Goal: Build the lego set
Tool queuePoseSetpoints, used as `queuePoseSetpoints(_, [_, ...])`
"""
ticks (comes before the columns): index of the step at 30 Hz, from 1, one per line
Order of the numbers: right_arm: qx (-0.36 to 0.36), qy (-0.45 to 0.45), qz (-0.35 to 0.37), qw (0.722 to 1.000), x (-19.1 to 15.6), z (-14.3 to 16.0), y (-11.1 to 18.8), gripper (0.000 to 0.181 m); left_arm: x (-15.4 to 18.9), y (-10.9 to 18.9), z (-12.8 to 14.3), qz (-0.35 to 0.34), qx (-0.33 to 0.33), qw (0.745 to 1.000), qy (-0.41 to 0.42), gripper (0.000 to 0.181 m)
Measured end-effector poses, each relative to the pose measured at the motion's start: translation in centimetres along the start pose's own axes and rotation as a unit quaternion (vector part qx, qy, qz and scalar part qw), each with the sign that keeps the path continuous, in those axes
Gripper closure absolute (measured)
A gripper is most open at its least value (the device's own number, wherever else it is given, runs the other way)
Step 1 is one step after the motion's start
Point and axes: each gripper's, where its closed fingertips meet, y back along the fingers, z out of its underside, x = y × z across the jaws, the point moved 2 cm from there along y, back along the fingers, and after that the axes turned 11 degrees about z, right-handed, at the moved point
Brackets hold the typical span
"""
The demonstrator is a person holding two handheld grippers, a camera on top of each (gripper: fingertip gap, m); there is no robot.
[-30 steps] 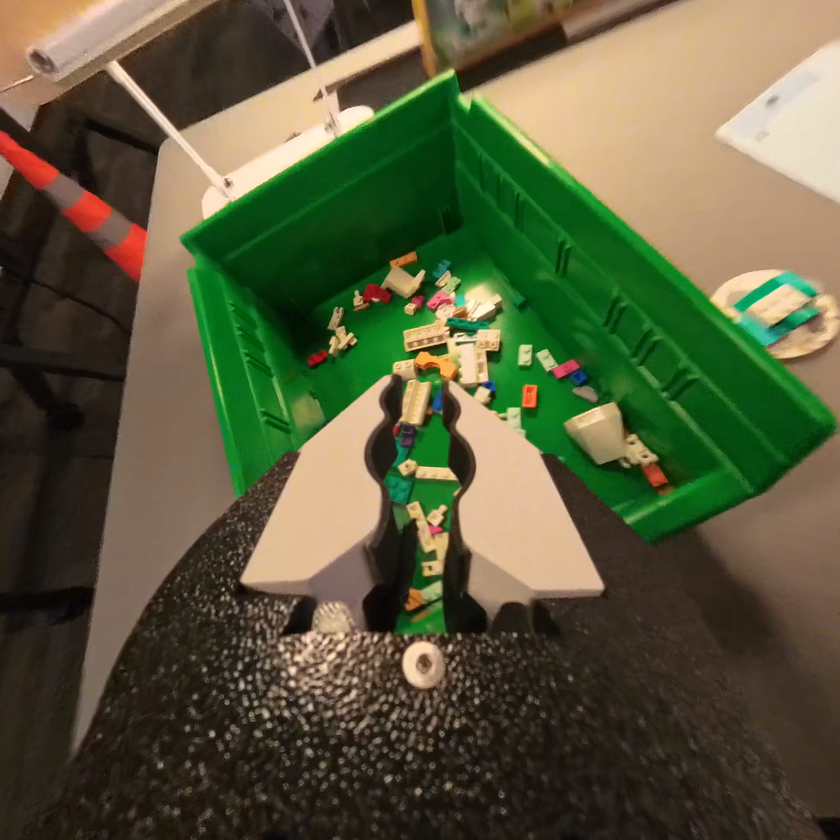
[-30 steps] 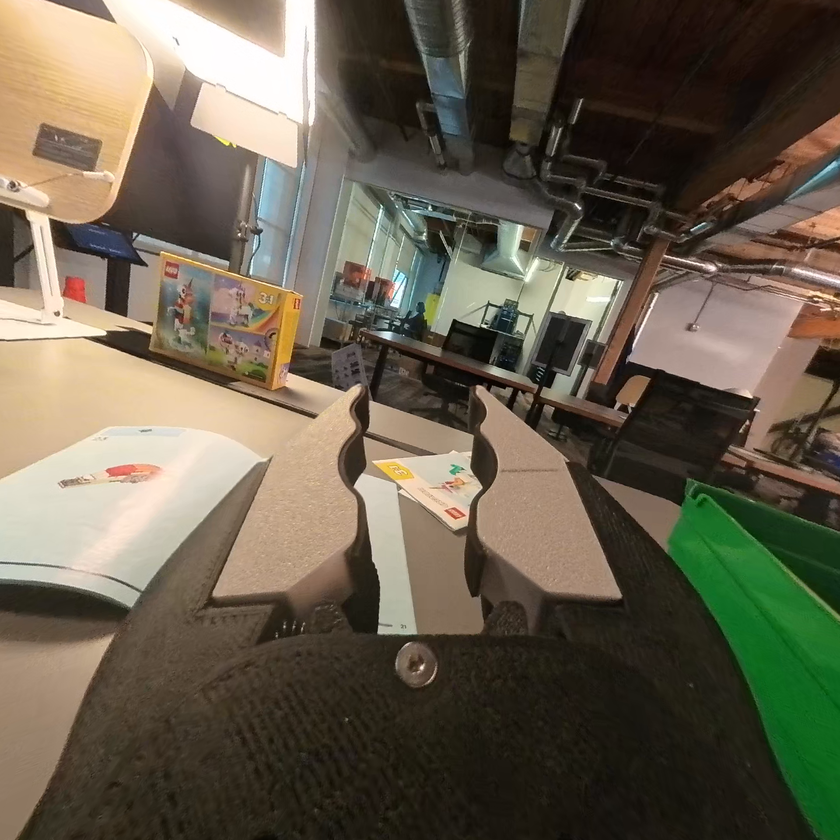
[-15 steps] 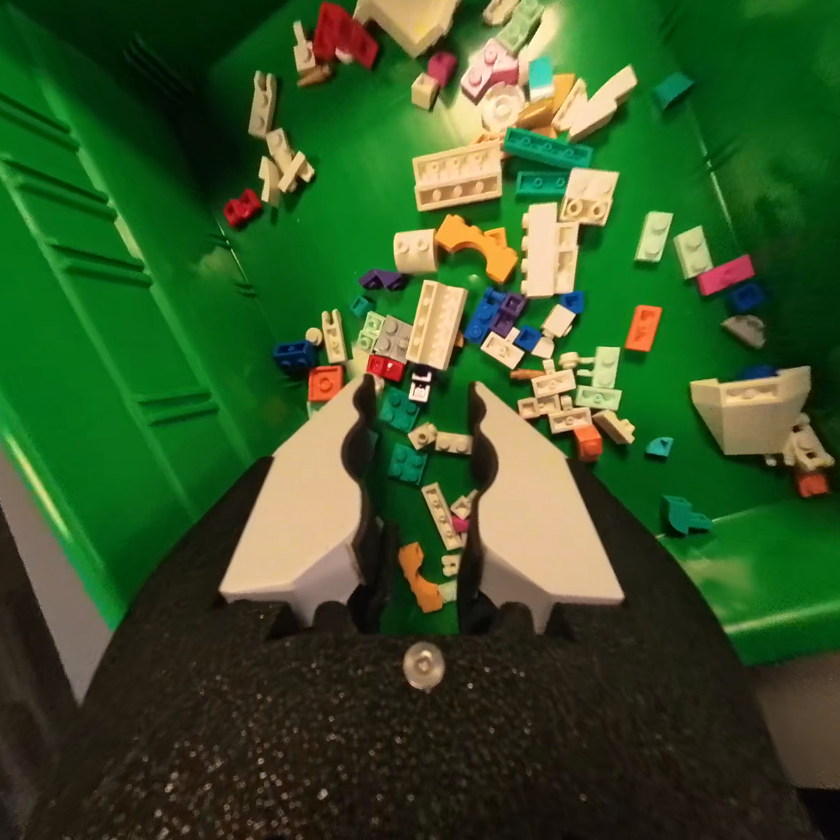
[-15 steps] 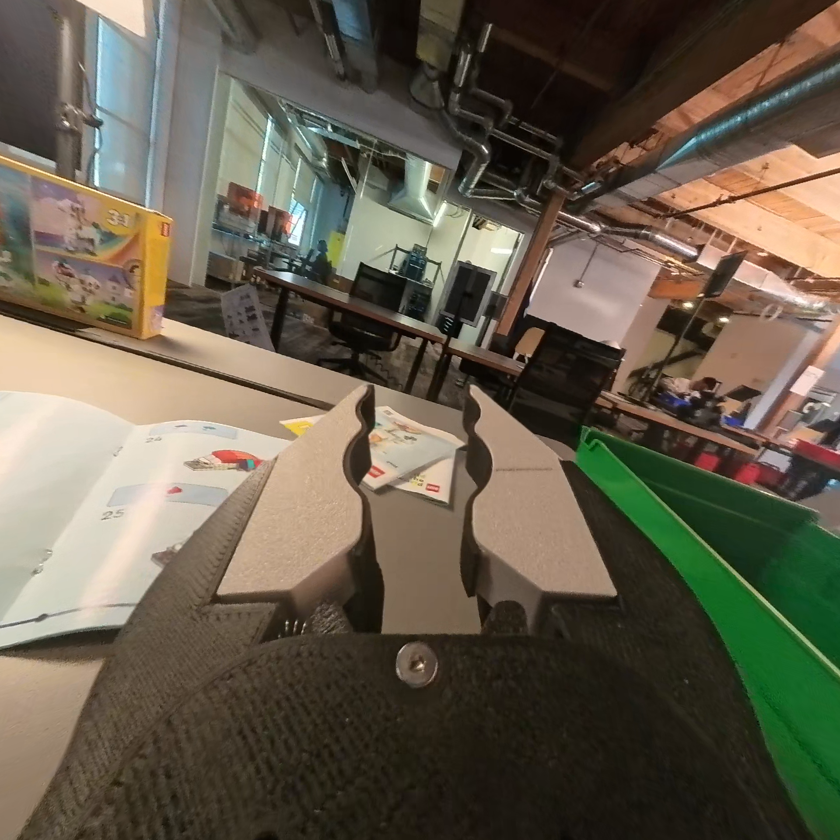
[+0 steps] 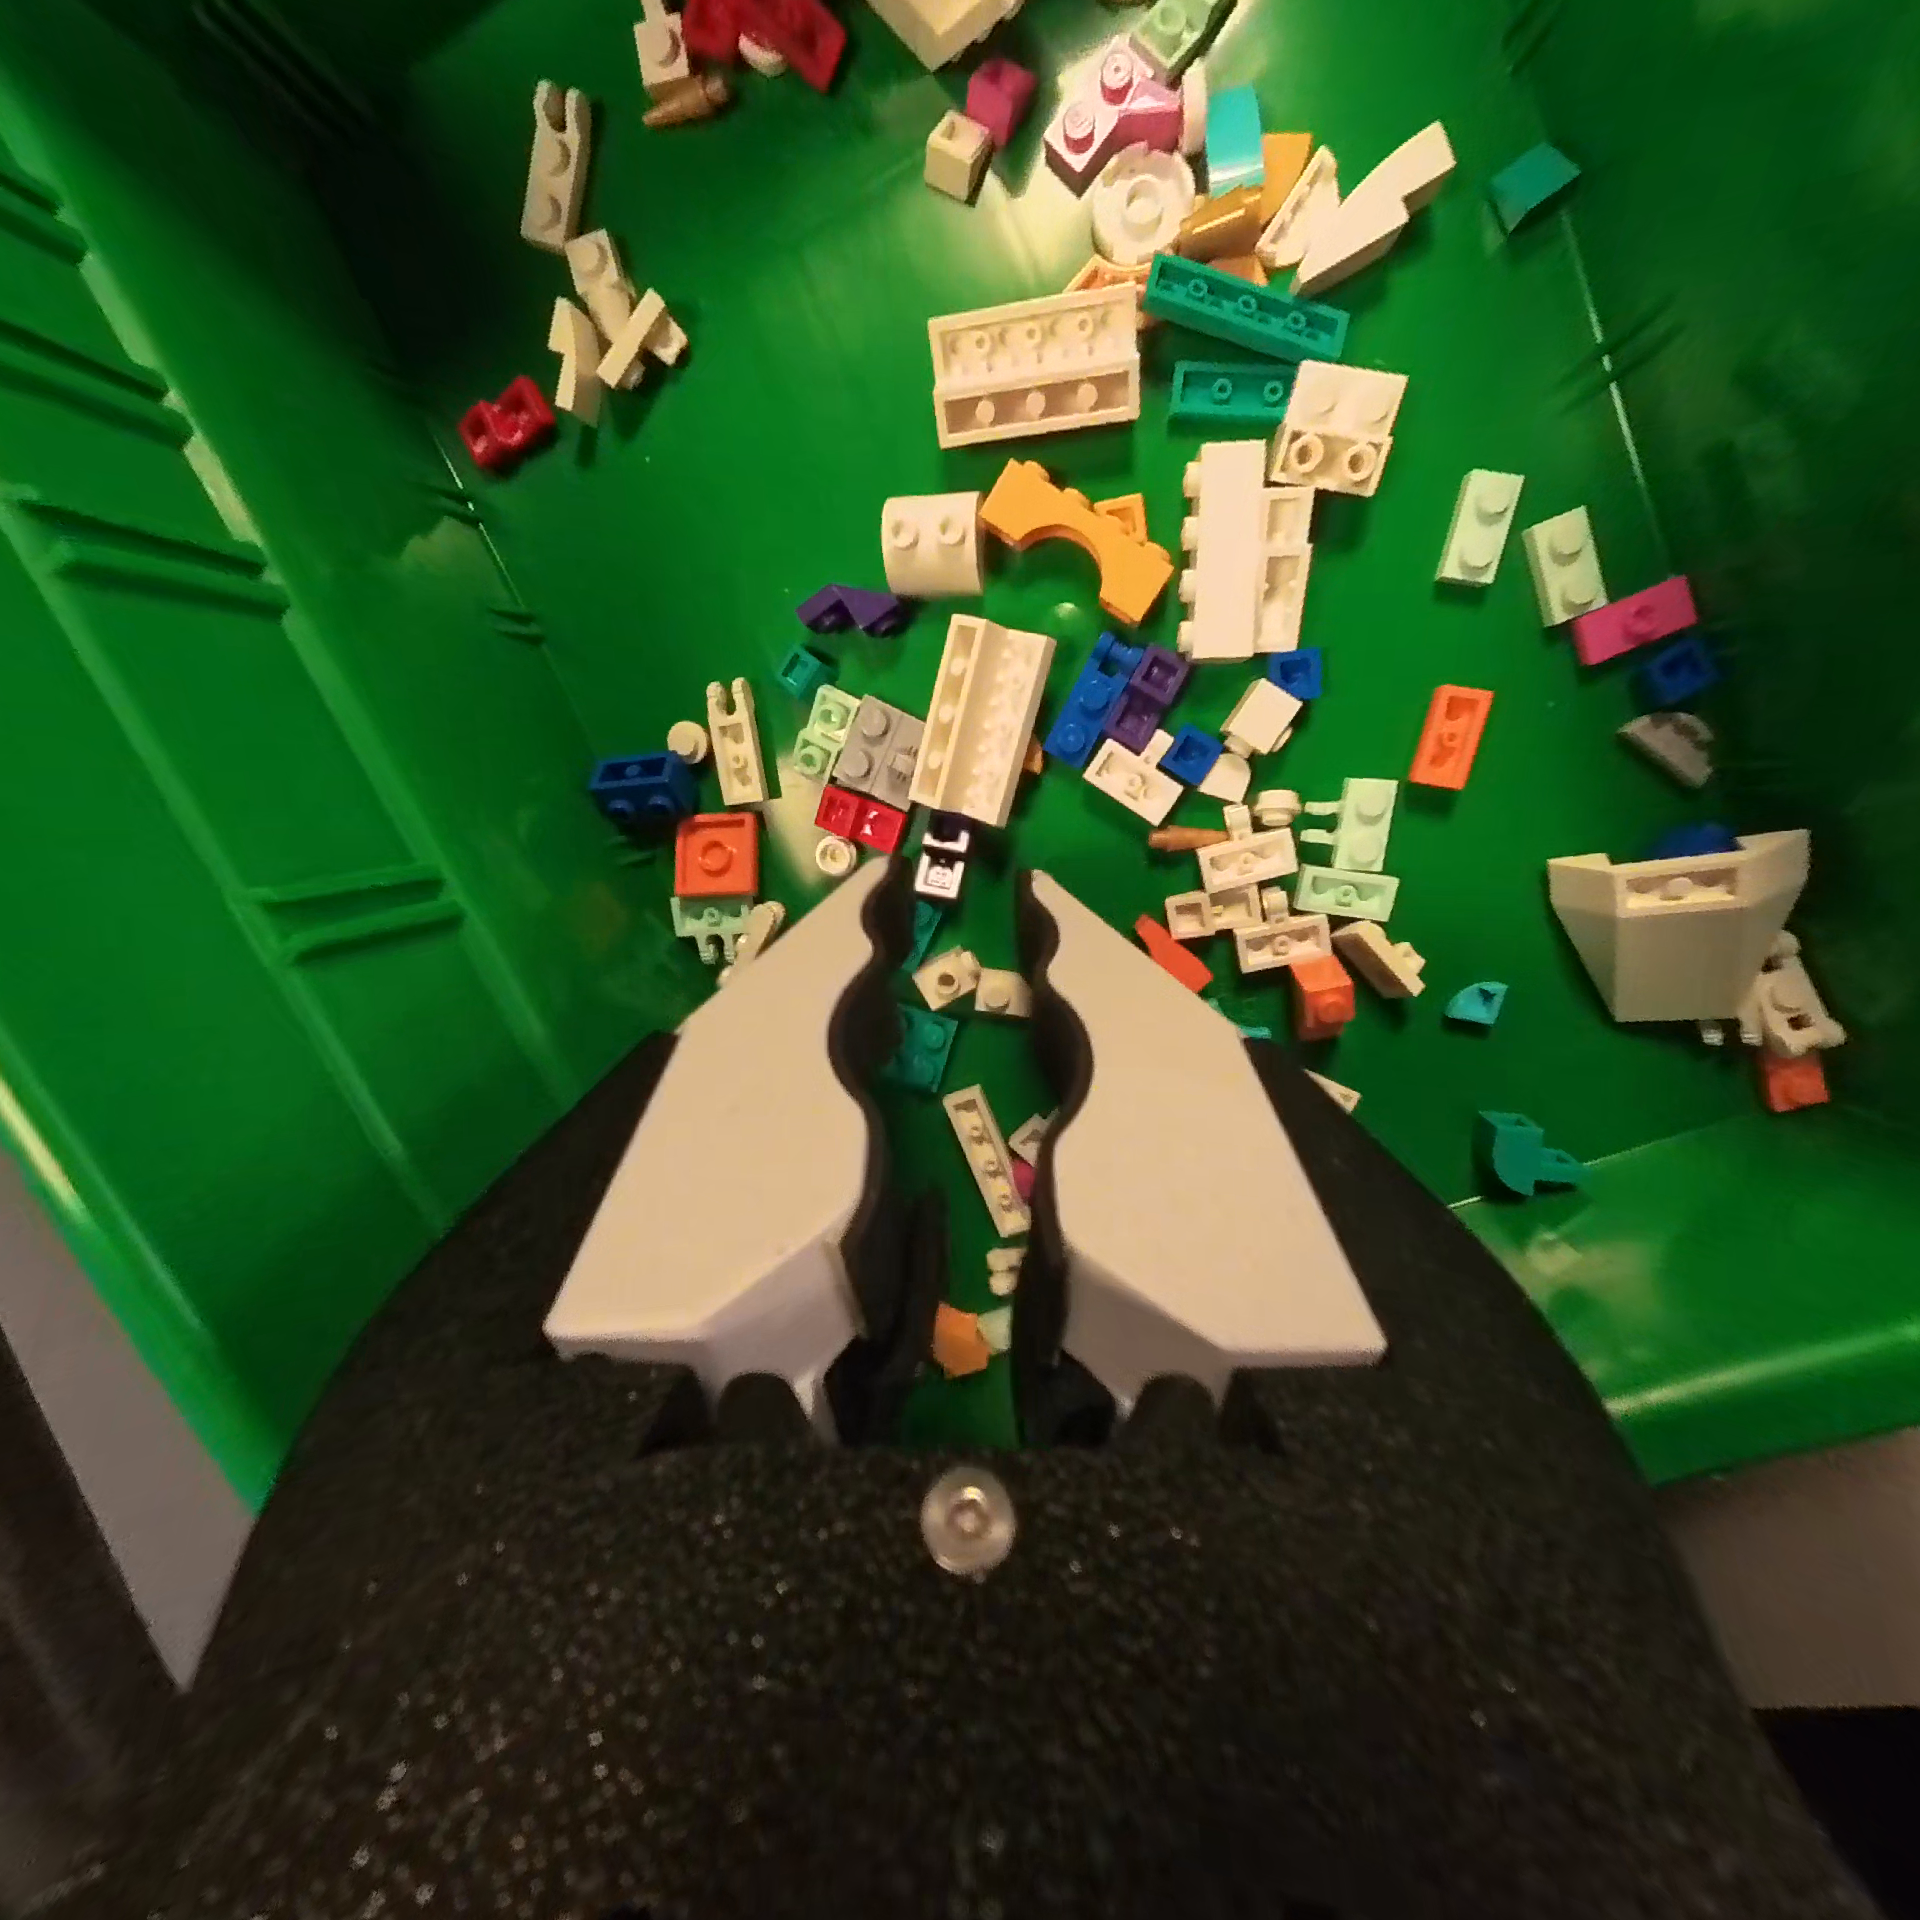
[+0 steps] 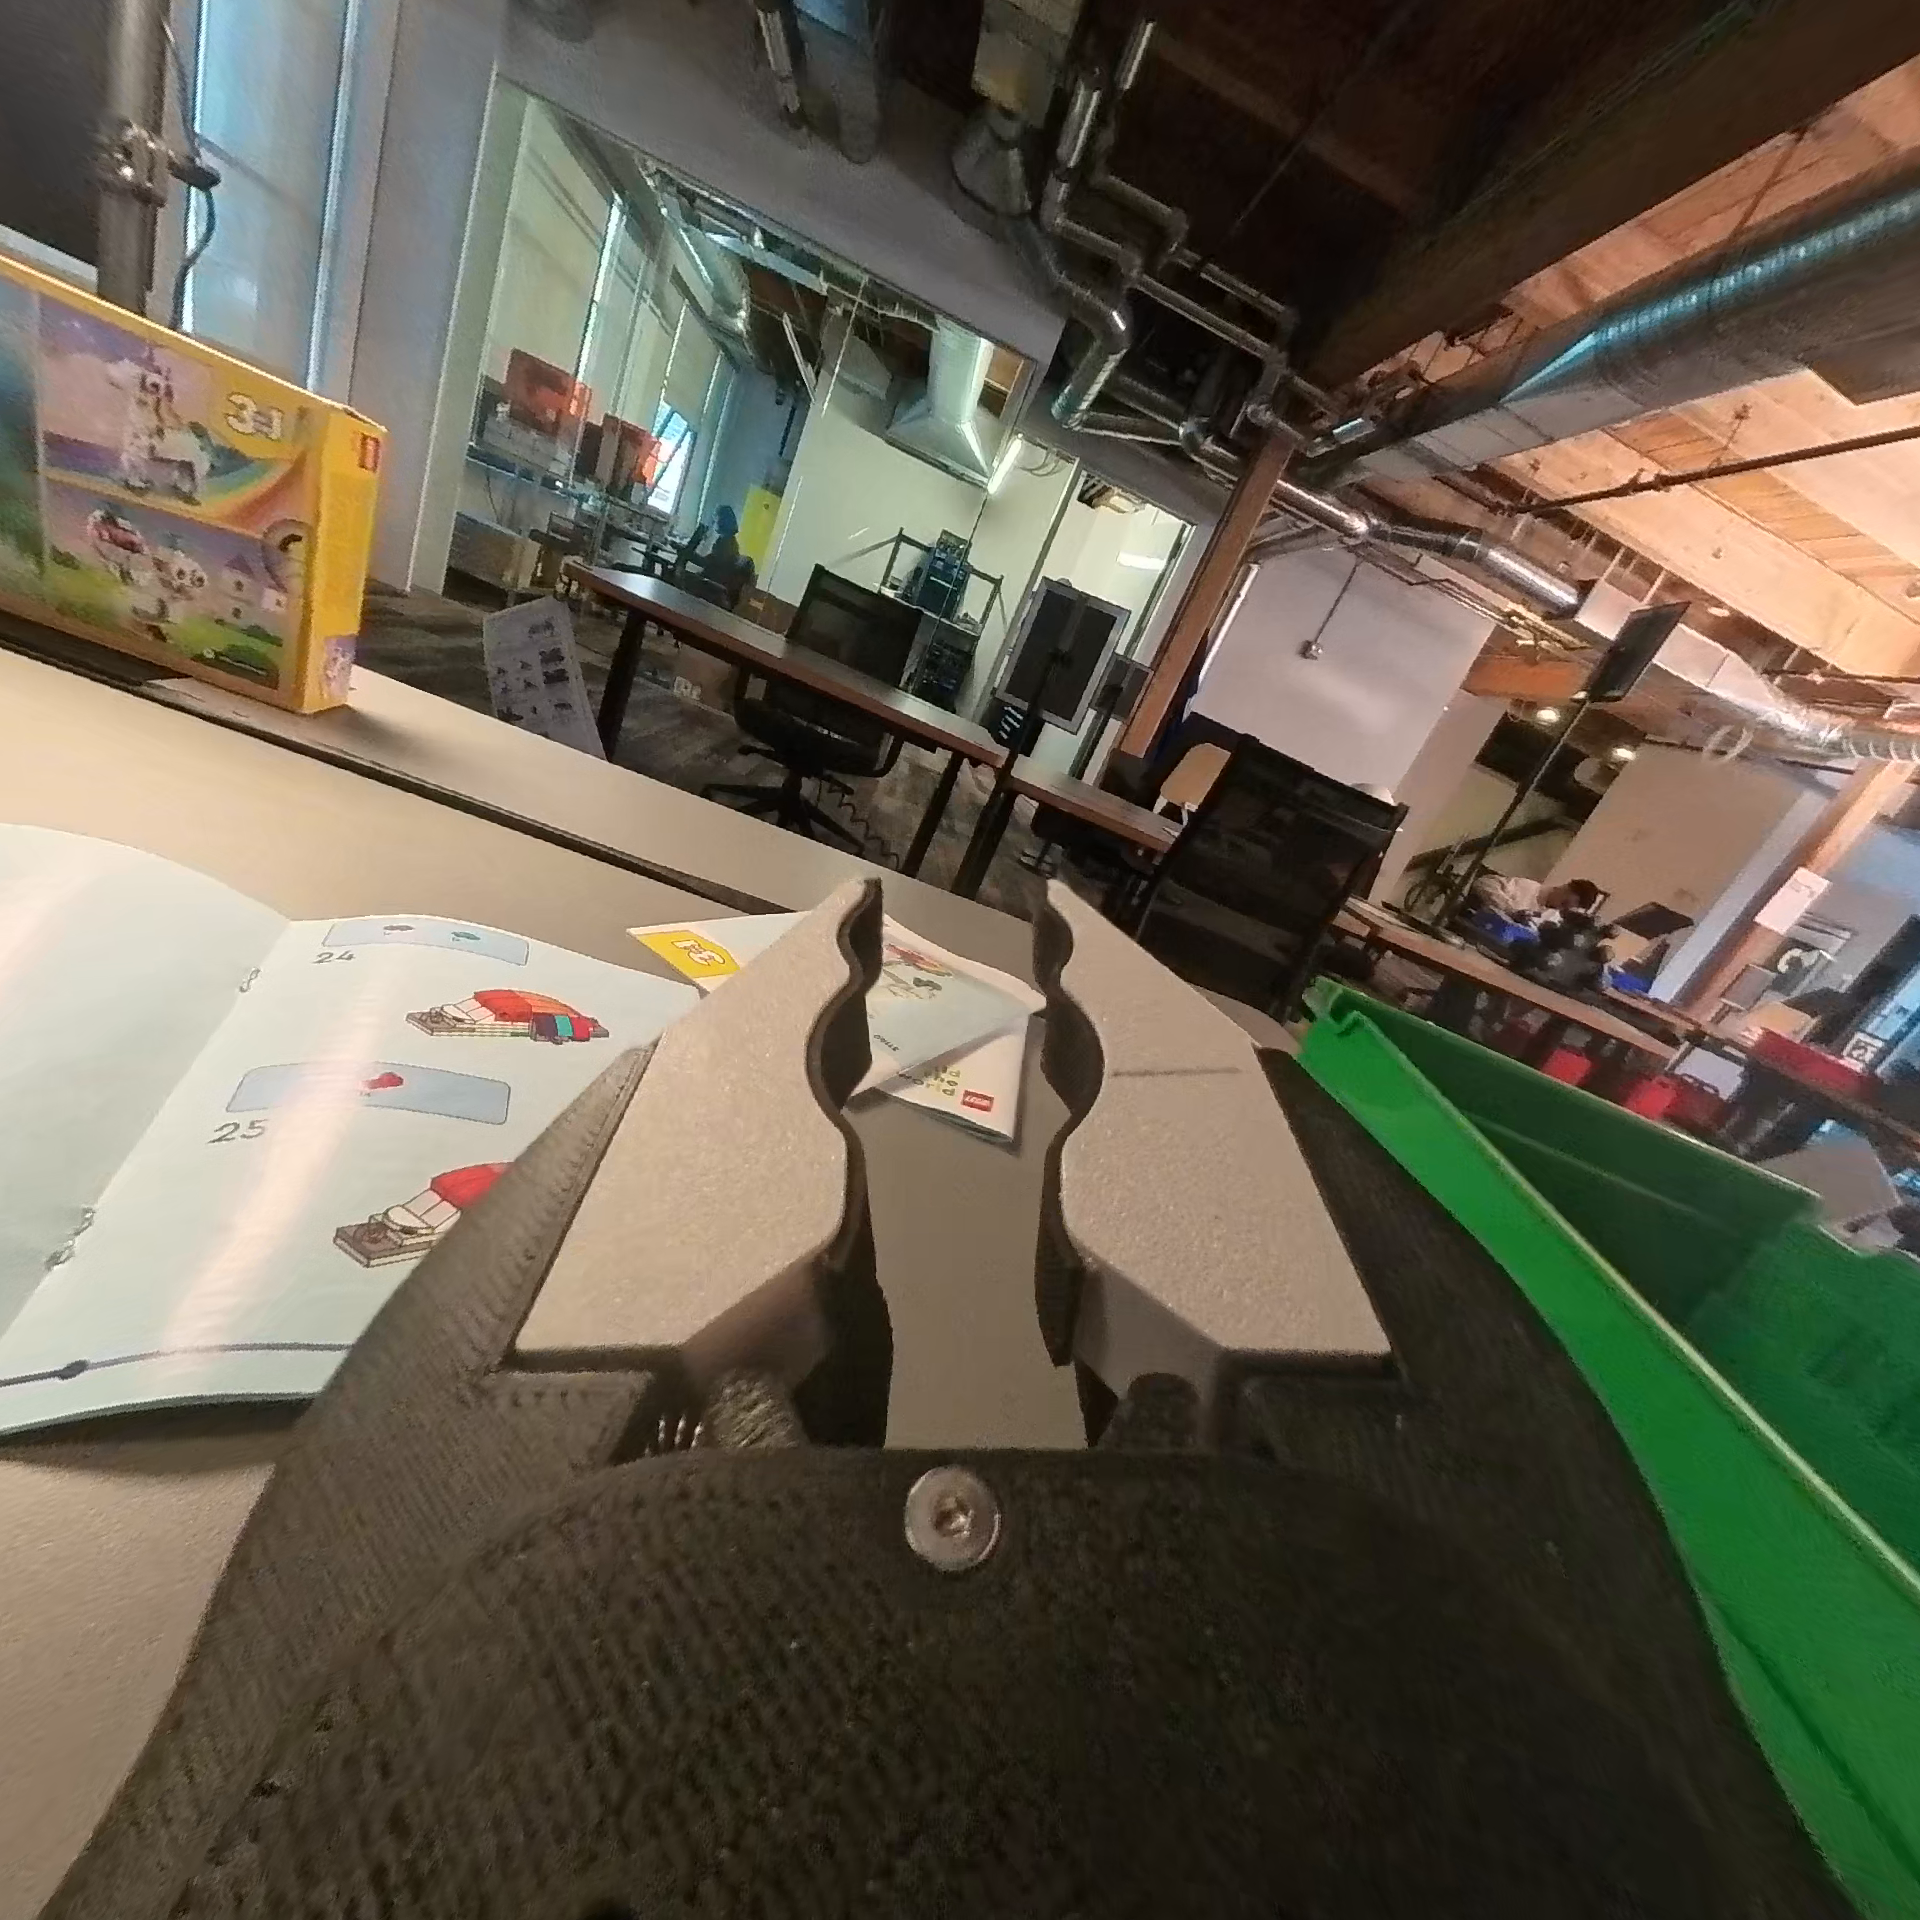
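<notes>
Lego pieces (image 5: 1039, 727) lie loose across floor of green bin (image 5: 312, 727): white, orange, blue, teal, red. Left gripper (image 5: 956, 883) inside bin, tips just short of long white brick (image 5: 982, 722), fingers parted, gripping nothing. Right gripper (image 6: 956, 904) low over bench (image 6: 156, 769), fingers spread, empty. Open instruction booklet (image 6: 260, 1091) to its left; green bin wall to its right. Yellow set box (image 6: 187, 520) at far bench edge.
</notes>
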Motion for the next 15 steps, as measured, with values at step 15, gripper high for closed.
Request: queuePoseSetpoints(15, [0.003,0.026,-0.026,0.999,-1.2,-0.1,0.3,0.165,0.4,-0.1,0.2,0.025,0.008,0.999,0.033,0.175])
